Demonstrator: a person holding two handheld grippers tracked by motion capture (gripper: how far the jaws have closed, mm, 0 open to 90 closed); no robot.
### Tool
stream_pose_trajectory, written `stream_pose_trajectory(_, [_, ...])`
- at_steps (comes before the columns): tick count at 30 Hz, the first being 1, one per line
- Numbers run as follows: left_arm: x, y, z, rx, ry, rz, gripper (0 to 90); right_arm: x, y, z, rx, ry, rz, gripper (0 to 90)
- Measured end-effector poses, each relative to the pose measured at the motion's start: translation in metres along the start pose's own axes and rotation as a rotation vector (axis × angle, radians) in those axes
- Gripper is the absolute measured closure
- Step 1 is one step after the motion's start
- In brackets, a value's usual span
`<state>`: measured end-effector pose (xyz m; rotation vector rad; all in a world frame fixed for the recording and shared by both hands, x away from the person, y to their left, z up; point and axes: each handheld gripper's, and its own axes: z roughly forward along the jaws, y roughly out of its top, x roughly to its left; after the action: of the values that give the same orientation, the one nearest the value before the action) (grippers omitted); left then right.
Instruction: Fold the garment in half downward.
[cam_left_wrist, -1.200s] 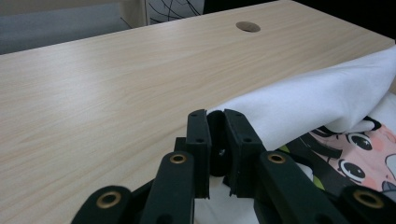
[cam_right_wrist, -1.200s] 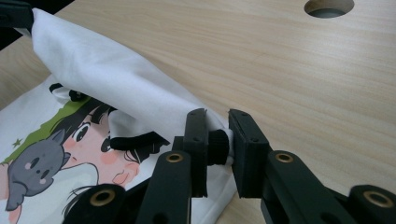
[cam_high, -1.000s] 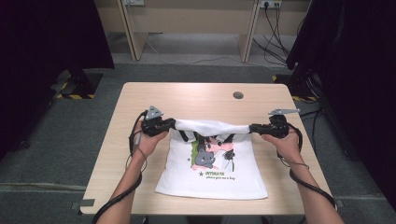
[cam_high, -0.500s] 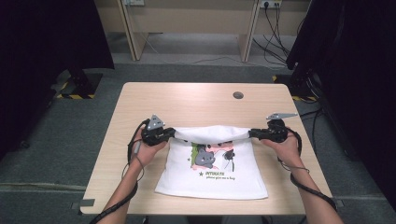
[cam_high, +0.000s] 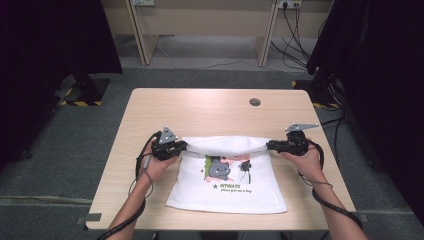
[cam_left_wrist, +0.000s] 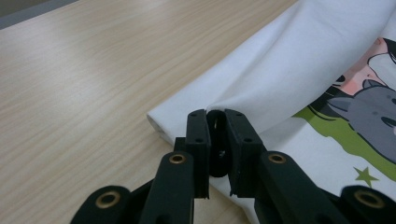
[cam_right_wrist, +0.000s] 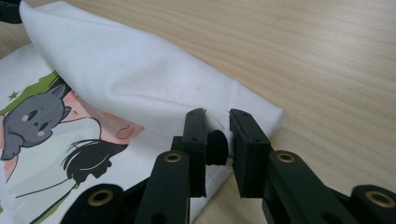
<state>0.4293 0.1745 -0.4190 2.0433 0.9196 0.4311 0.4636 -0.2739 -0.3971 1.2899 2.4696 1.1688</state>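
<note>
- Between both sets of fingers hangs the far edge of the white T-shirt, folded toward the person over the cartoon print.
- Left gripper pinches its corner tight; a moment ago it stood higher and farther out.
- Right gripper clamps the opposite corner, hardly shifted.
- Fold is coming down, I'd say; next comes laying it flat on the wooden table.

Both grippers clamped, hands low and apart

We see left gripper and right gripper with jaws nearly closed, pointing inward at each other; 2 forearms enter from the bottom.
</note>
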Motion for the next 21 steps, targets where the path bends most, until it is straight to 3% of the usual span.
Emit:
stream_pose_trajectory(12, [-0.003, 0.0, -0.007, -0.015, 0.0, 0.015, 80.0, 0.005, -0.003, -0.005, -0.007, 0.007, -0.022, 77.1])
stream_pose_trajectory(21, [-0.008, -0.002, -0.012, -0.016, 0.011, 0.049, 80.1, 0.01, -0.004, -0.009, -0.009, 0.014, -0.041, 77.1])
